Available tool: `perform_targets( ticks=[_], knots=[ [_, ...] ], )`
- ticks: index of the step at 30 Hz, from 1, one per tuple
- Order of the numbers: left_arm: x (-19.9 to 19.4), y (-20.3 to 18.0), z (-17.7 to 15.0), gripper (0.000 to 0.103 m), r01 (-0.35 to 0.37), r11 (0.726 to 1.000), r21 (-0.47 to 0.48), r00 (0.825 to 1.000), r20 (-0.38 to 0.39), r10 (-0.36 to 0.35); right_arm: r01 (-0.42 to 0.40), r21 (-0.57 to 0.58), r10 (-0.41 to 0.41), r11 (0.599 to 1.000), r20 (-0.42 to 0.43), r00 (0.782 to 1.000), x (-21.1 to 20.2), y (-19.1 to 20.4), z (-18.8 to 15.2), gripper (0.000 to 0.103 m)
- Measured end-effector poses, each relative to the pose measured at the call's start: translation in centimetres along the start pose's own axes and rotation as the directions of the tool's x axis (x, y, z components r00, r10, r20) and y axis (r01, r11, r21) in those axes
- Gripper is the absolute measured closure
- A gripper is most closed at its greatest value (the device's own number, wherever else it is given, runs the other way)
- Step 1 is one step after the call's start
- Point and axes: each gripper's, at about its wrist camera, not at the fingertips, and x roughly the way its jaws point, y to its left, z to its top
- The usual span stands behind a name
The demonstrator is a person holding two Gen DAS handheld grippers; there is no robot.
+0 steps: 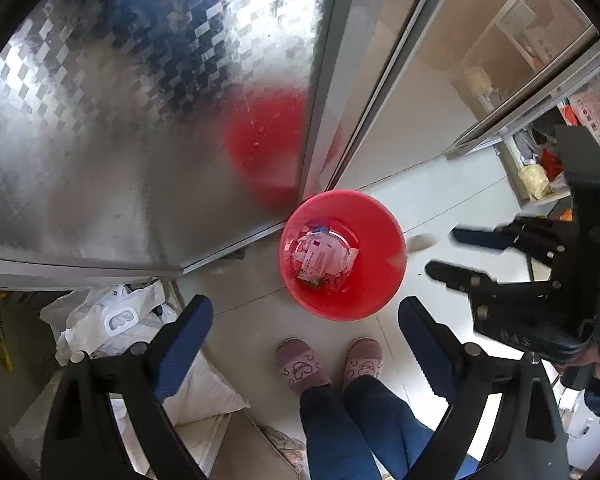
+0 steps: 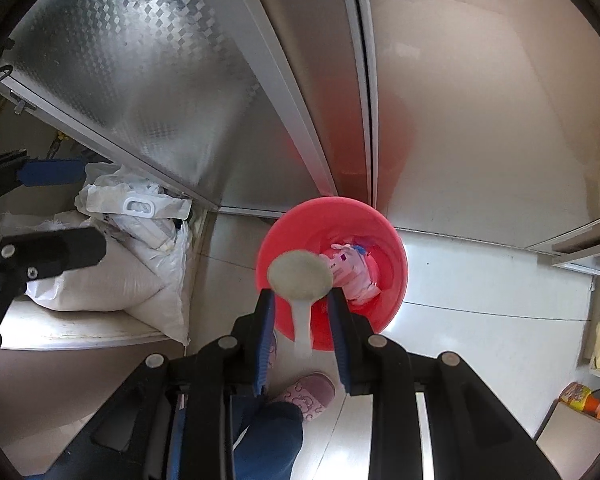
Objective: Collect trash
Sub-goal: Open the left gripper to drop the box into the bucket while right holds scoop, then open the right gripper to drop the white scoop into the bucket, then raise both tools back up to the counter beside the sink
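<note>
Right gripper: narrowed, holding a pale spoon-like scrap by its stem, round end over the near rim of the red bin.
Left gripper: spread wide, nothing in it.
Red bin: on the floor by the metal cabinet, wrappers inside.
Advice: carry the scrap past the rim to mid-bin, then release.
Risk: dropping at the rim may spill it onto the slippers.
</note>
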Motion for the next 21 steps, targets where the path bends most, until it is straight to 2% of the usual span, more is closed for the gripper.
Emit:
perform_targets(
  ticks=[1, 2, 6, 8, 11, 16, 21],
  knots=[
    [0.0, -0.1, -0.1, 0.01, 0.0, 1.0, 0.001, 1.0, 0.001, 0.0, -0.003, 0.006, 0.003, 1.0, 0.007, 1.0, 0.0, -0.1, -0.1, 0.047],
    [0.1, -0.1, -0.2, 0.01, 0.003, 1.0, -0.002, 1.0, 0.001, -0.003, -0.01, 0.009, 0.01, 1.0, 0.014, 1.0, -0.1, -0.2, -0.1, 0.031],
    [0.0, -0.2, -0.9, 0.01, 0.002, 1.0, 0.001, 1.0, -0.001, -0.002, 0.013, 0.015, -0.013, 1.0, 0.006, 1.0, -0.3, -0.3, -0.5, 0.027],
    [-0.6, -0.5, -1.2, 0.01, -0.006, 1.0, 0.001, 1.0, 0.005, 0.006, 0.016, 0.03, -0.017, 0.999, 0.01, 1.0, -0.8, -0.1, -0.8, 0.017],
    [-2.2, -0.5, -1.7, 0.01, -0.003, 1.0, -0.01, 1.0, 0.019, 0.003, 0.04, 0.024, -0.04, 0.999, 0.031, 0.999, -2.7, 0.4, -1.1, 0.01],
    [-7.9, -0.8, -2.0, 0.01, 0.0, 1.0, -0.009, 0.998, 0.07, 0.001, 0.095, -0.006, -0.094, 0.995, 0.078, 0.992, -7.9, 2.1, -0.6, 0.007],
    [-16.7, -1.0, -1.8, 0.01, 0.003, 1.0, 0.0, 0.99, 0.138, -0.003, 0.12, -0.003, -0.119, 0.993, 0.14, 0.983, -16.5, 4.6, 0.7, 0.003]
  ],
)
